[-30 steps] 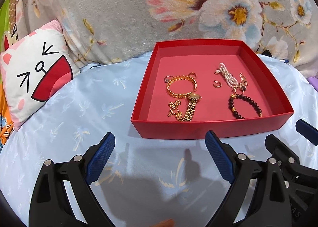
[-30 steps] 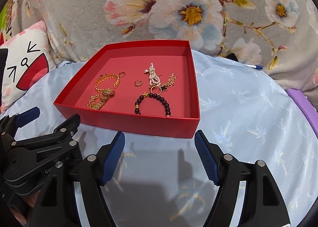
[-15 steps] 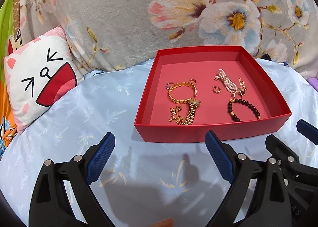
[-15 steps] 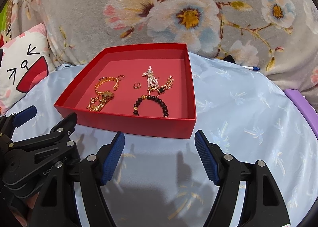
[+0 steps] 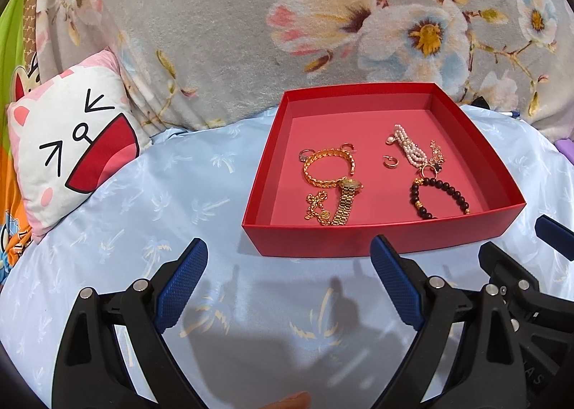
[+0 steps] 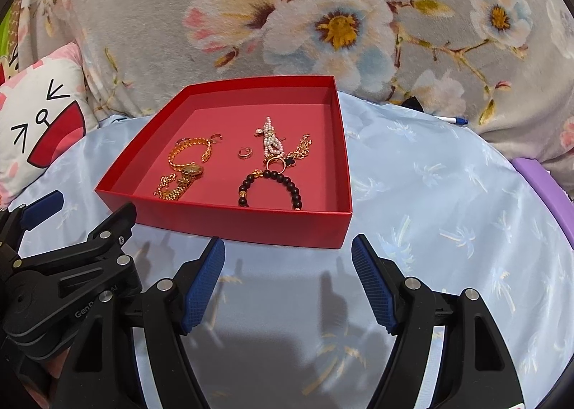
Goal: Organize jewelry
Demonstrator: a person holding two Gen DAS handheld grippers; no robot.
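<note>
Your left tongs [image 5: 288,280] are wide apart, with nothing between the blue pads. Your right tongs [image 6: 288,278] are wide apart too, and they hold nothing. Both hang over the light blue sheet [image 5: 161,201] with little palm trees on it, just in front of the red box [image 5: 376,240]. Neither one touches the box.

The red box has low walls and no lid. It sits flat on the blue sheet. All the jewelry is inside it.

On the left side of the box lies a gold bangle [image 5: 328,167]. A gold watch [image 5: 346,199] lies right below it and touches it. A thin gold chain [image 5: 317,206] is bunched up beside the watch strap. On the right side lies a bracelet of dark beads [image 5: 439,195], close to the front wall. Behind it is a pearl bracelet [image 5: 409,151]. A small gold hoop earring [image 5: 390,162] lies on its own in the middle, near the pearls.

Behind the box is a grey blanket with big flowers [image 5: 233,32]. A white pillow with a cartoon face [image 5: 68,143] leans at the far left. In the right view, a pen [image 6: 453,119] lies at the edge of the blanket, and something purple [image 6: 545,190] sits at the right edge.
</note>
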